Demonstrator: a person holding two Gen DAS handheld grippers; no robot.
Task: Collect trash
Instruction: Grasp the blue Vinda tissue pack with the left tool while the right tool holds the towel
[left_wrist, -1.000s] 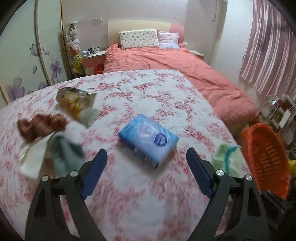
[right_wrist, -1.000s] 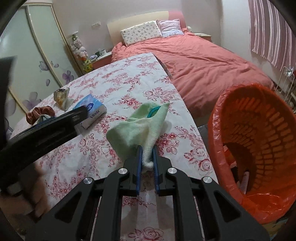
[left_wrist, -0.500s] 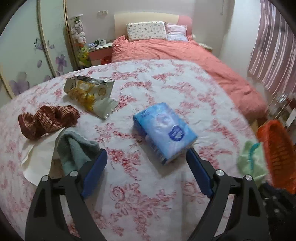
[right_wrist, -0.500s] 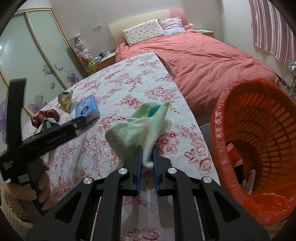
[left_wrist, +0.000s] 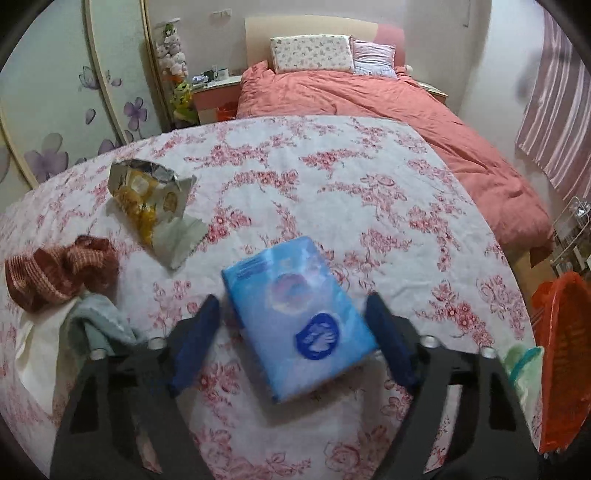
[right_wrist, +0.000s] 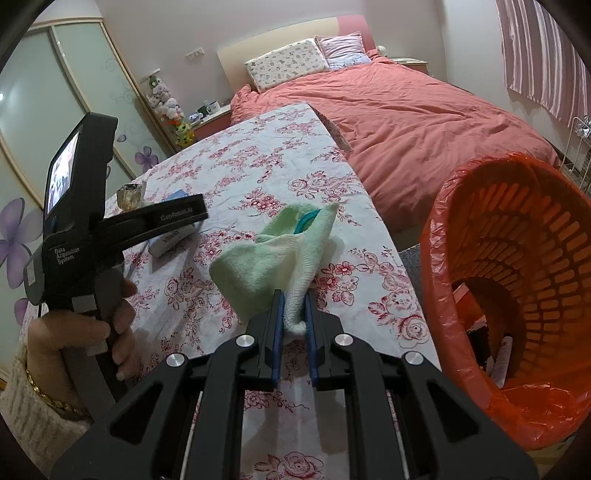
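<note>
While the person leans over the floral tablecloth, this is how things stand:

Left gripper: pitched down over the blue tissue pack; its jaws are closing with the pack between the blue pads, which do not appear to press on it yet.

Left hand: wrapped round the tool's grey grip, with a knitted cuff and a gold bracelet at the wrist.

Right gripper: tilted down at the table edge, jaws nipped tight on a fold of the pale green cloth, which rests on the tablecloth just beside the orange bin.

Writing: "Data Acquisition System" on the left tool's body; its arm shows "GenRobot.AI"; the lettering on the pack is too blurred to read.

Count on the table: one tissue pack, one torn snack wrapper, one rust-red knit piece, one grey-blue cloth, one green cloth.

Bin: one, lined with an orange bag, standing off the table's right edge with some scraps inside.

Beyond the table: one bed with two pillows.
</note>
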